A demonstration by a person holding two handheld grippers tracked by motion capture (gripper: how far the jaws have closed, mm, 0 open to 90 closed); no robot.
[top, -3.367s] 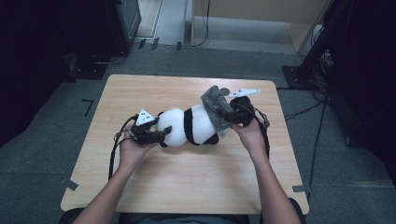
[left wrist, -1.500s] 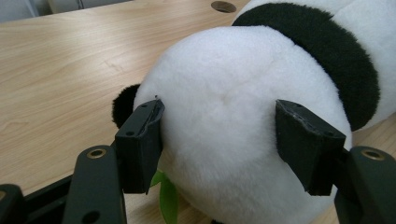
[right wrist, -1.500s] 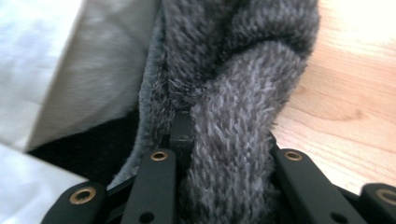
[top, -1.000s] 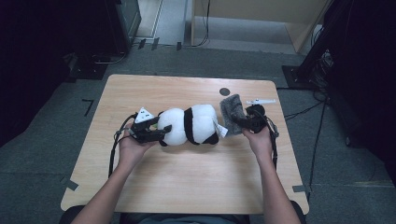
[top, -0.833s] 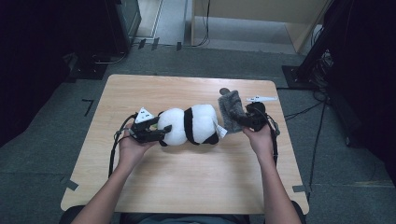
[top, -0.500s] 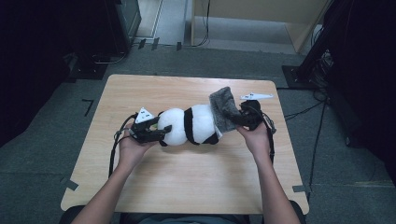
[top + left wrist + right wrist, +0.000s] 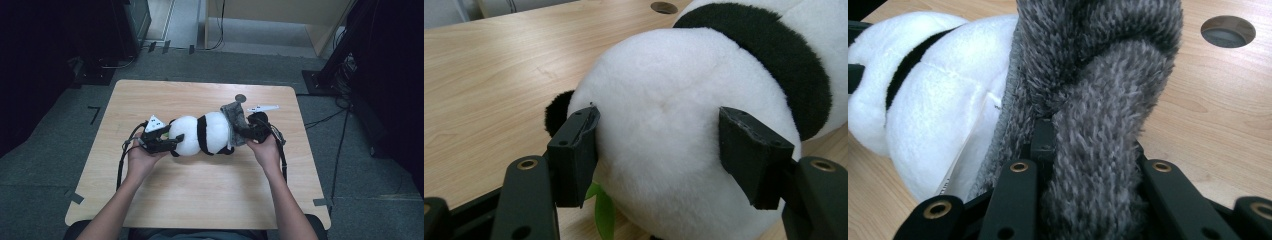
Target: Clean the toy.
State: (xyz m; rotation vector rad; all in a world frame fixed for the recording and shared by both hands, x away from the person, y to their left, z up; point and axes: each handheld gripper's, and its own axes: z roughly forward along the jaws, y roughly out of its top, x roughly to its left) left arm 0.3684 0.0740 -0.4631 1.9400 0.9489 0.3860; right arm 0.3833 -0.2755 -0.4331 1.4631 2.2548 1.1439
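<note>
The panda plush lies lengthwise left-to-right on the counter; left gripper jaws clamp its head, right gripper jaws pinch the grey fuzzy sock at its right end.

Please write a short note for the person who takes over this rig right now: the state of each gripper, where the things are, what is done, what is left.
Left gripper: fingers clamped on the head of the toy panda, which lies on the table.
Right gripper: shut on the grey fuzzy cloth, pressed against the panda's rear end.
Done: panda pinned, cloth at its body.
Left: apparently to pull the cloth over the panda; it does not cover the body yet.
</note>
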